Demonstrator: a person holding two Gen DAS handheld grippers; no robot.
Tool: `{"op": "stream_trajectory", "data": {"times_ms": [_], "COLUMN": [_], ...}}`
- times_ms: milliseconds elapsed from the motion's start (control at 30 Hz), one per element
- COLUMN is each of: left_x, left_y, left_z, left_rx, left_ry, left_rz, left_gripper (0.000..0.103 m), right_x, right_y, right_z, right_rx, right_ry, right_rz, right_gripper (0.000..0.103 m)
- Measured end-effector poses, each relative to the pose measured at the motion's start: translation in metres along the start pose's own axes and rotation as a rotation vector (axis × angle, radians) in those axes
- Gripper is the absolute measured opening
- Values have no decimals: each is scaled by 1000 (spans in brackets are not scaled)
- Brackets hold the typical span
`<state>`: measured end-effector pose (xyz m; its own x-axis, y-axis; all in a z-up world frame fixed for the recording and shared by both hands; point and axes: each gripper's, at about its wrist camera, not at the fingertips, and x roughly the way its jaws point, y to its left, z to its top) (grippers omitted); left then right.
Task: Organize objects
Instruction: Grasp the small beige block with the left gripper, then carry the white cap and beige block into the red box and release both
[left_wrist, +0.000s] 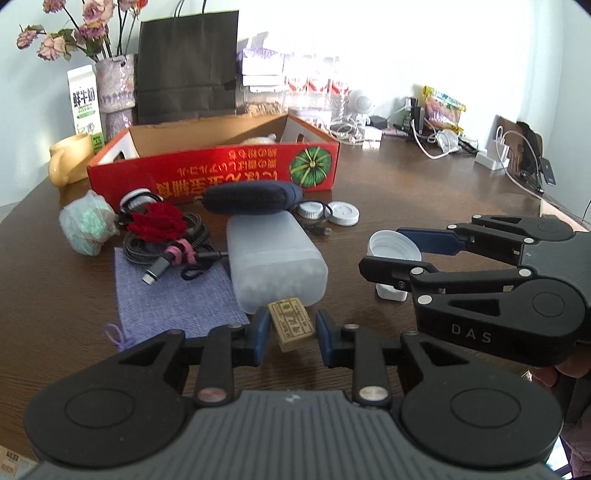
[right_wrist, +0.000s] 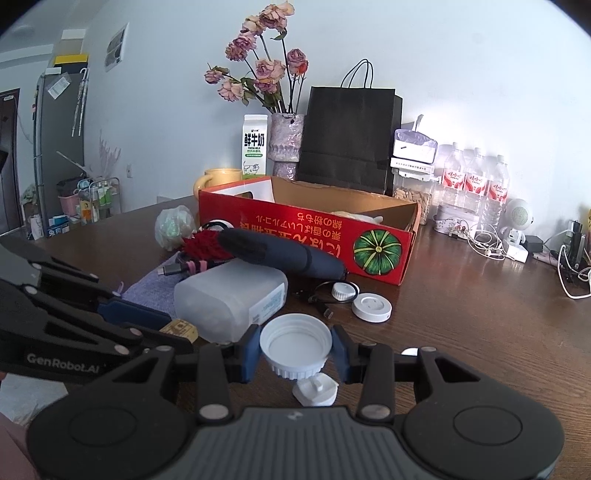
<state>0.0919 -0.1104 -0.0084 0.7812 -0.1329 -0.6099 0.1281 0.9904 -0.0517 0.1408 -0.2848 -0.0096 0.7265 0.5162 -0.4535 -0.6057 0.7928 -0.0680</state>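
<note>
My left gripper (left_wrist: 291, 334) sits low on the brown table (left_wrist: 406, 177), shut on a small tan block (left_wrist: 290, 326) printed with characters. The block touches the end of a translucent plastic container (left_wrist: 273, 258) lying on its side. My right gripper (right_wrist: 295, 347) is shut on a white screw cap (right_wrist: 295, 343), held open side up just above the table. In the left wrist view the right gripper (left_wrist: 388, 251) and cap (left_wrist: 391, 245) are at the right. A small white plug (right_wrist: 316, 389) lies under the cap. The open red cardboard box (right_wrist: 306, 236) stands behind.
In front of the box lie a dark blue pouch (left_wrist: 251, 197), coiled cables with a red flower (left_wrist: 159, 221), a purple cloth (left_wrist: 173, 295), a pale green bundle (left_wrist: 86, 223) and two white lids (left_wrist: 343, 212). Mug (left_wrist: 70, 158), milk carton, vase, black bag and bottles line the back.
</note>
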Motion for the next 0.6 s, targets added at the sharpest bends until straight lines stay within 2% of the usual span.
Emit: {"op": "stream_trajectory", "data": {"times_ms": [400,600], "left_x": [-16,-14], "left_y": [25,43], "left_z": [19,41], "left_rx": [10,-2], "left_ry": [-89,-141], "left_rz": [-17,-11], "left_gripper": [28,28], "right_x": [6,20], "right_y": [11,10], "right_z": [32,54], "right_rx": [2,1], "right_ry": [-39,-61], "right_rz": [-16,-25], "right_gripper": [39,39]}}
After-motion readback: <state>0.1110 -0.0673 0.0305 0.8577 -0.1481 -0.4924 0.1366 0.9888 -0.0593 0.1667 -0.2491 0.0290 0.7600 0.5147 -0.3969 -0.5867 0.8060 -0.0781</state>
